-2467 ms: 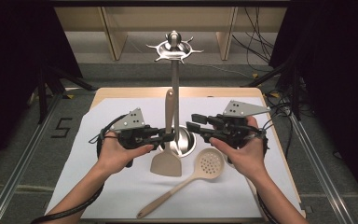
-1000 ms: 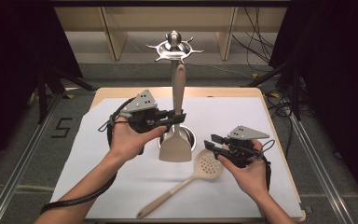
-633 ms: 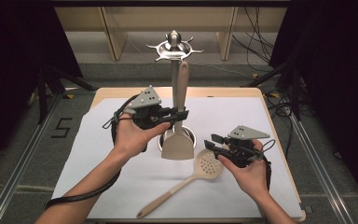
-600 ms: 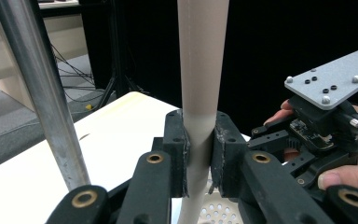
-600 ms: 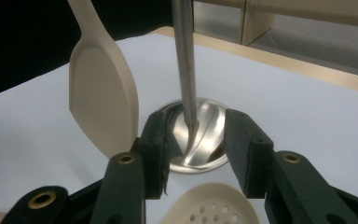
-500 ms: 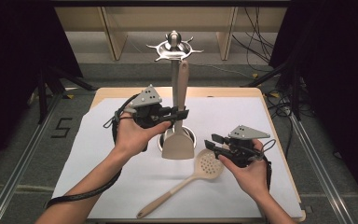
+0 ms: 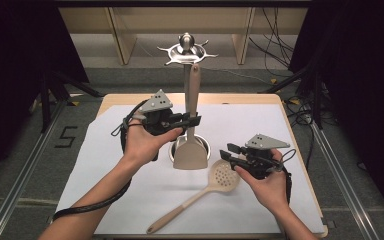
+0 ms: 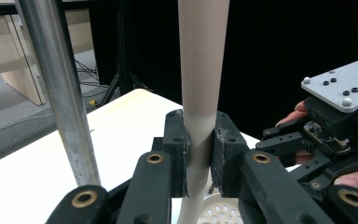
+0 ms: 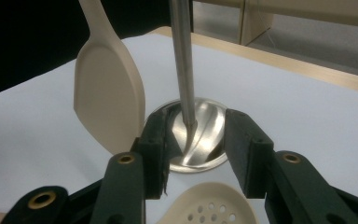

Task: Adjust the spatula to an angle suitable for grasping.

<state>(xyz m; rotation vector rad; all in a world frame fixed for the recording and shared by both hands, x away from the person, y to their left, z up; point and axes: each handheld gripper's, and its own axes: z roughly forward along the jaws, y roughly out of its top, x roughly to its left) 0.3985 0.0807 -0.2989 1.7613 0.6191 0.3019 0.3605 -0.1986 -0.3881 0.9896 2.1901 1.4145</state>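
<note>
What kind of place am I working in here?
Probably a lab recording rig, not a kitchen: a white-covered wooden table inside black curtains, loose cables on grey floor, and a metal utensil stand.

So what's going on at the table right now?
A person is hanging kitchen tools on a chrome utensil stand with hooks at the top. The left gripper is shut on the handle of a beige flat spatula, holding it upright beside the stand's pole, its handle tip up near the hooks. The right gripper hovers with open jaws over the white sheet, just above a beige slotted spoon lying flat.
</note>
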